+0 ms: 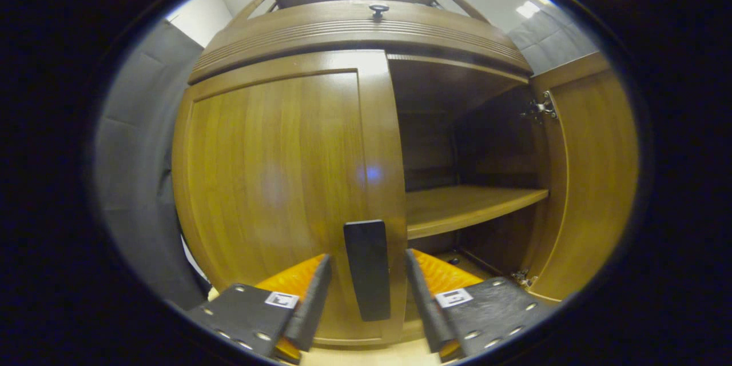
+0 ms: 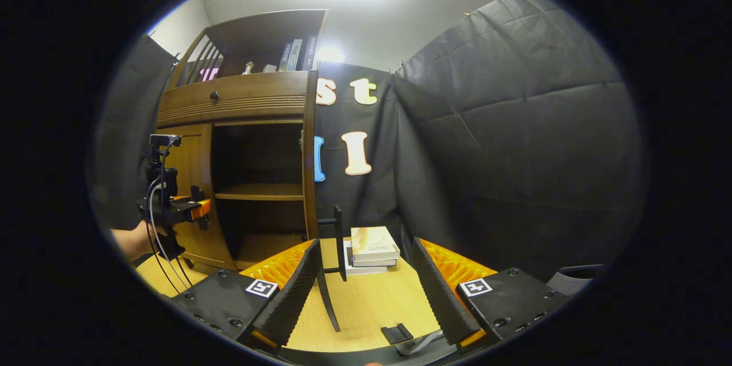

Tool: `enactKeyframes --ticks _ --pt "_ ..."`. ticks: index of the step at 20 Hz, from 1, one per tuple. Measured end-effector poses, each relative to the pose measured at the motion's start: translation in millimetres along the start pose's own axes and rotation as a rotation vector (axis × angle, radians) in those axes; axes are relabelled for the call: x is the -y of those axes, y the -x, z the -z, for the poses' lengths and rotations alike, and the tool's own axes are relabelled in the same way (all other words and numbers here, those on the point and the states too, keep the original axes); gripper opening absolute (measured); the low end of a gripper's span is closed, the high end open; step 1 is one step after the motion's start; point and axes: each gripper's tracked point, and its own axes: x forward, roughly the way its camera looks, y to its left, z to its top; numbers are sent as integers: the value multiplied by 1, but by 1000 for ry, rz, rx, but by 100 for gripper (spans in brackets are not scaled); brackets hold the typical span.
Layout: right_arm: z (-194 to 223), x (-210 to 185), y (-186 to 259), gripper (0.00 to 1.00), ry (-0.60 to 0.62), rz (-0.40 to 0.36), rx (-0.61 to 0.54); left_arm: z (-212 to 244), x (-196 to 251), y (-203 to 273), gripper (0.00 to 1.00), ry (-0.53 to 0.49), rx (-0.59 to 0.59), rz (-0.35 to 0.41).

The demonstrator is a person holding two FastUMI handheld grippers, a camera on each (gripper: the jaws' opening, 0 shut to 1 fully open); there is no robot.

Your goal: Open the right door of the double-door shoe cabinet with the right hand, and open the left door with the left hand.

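Left door handle between open jaws

A small stack of pale books lies on the light wooden tabletop by the black cloth wall. Upright books stand on the top shelf.

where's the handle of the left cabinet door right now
In the left gripper view the handle stands upright on the closed left door, between the left gripper's open fingers.
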Motion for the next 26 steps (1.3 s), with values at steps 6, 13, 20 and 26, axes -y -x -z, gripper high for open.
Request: enactKeyframes --ticks 6,13,20,26 --pt "5 1 -2 99 -3 -22 -6 4 7 -9 31 37 -21 -6" --pt "7 9 -15 99 -22 -95 1 0 2 9 12 73 -39 -56" --pt "15 14 -25 99 -45 -199 -7 1 -11 60 17 69 -42 -123" --pt "14 1 -16 98 -54 -239 2 1 -26 101 17 71 -48 -136"
